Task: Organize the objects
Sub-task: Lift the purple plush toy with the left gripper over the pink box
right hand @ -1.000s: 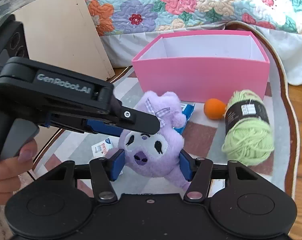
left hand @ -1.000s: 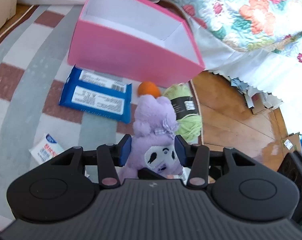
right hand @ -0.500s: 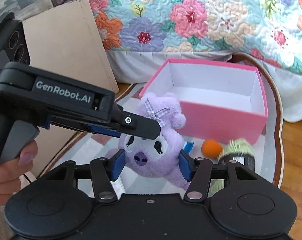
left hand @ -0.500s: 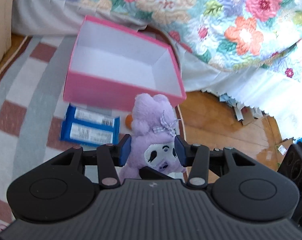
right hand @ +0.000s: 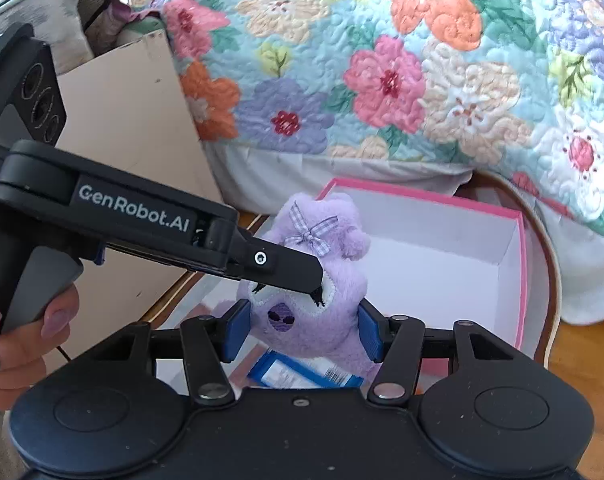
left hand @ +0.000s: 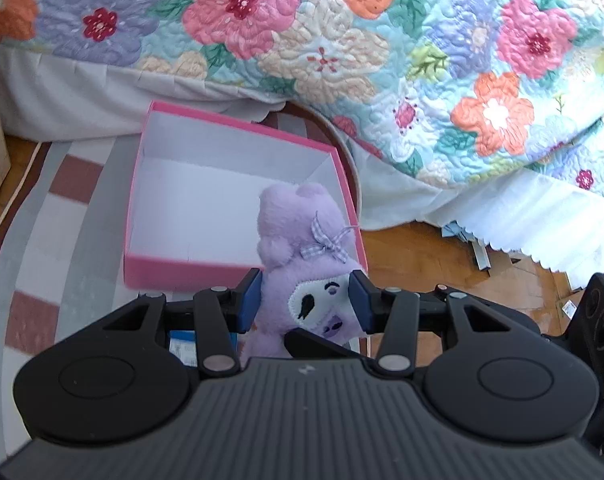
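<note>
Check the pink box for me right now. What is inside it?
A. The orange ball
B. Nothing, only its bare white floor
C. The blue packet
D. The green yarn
B: the pink box shows only bare white floor, while the purple plush is gripped above its near edge.

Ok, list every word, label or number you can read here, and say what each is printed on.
"GenRobot.AI": white lettering on the side of the left gripper, seen from the right wrist camera.
Blue packet under the purple plush toy: white label with a barcode and small print, too small to read.
Scraps of paper on the wooden floor: print too small and blurred to read.
Nothing else bears text.
</note>
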`<state>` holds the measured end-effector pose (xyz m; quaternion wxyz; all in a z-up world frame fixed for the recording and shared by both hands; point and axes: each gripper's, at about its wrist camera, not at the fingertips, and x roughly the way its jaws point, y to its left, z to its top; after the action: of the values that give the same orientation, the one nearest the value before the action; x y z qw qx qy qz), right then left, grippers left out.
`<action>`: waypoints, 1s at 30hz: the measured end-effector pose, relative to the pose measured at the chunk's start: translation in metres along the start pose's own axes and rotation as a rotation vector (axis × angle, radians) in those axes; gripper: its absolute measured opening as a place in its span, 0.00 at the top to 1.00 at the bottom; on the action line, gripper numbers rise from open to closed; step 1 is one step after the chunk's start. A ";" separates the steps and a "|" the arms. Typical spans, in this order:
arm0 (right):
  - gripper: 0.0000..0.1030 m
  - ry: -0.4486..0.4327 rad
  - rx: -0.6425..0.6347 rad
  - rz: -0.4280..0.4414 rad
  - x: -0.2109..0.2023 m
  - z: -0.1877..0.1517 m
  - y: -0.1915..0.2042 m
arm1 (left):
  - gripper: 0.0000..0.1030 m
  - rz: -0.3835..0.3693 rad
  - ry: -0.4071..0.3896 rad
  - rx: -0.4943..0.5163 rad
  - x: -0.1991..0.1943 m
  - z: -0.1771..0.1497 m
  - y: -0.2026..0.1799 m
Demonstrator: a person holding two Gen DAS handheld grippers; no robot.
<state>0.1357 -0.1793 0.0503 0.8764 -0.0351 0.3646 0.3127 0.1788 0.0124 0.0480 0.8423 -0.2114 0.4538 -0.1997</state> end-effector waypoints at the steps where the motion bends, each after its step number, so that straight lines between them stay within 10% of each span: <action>1: 0.41 -0.005 -0.005 -0.005 0.003 0.003 -0.003 | 0.56 0.005 0.002 -0.004 0.005 0.006 0.001; 30: 0.41 0.248 0.208 -0.021 0.176 0.032 -0.125 | 0.55 0.119 0.167 -0.069 0.207 0.079 0.049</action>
<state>0.3224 -0.1785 -0.0634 0.8267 0.0137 0.5002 0.2572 0.3583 -0.0425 -0.0794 0.8041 -0.1956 0.5408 -0.1505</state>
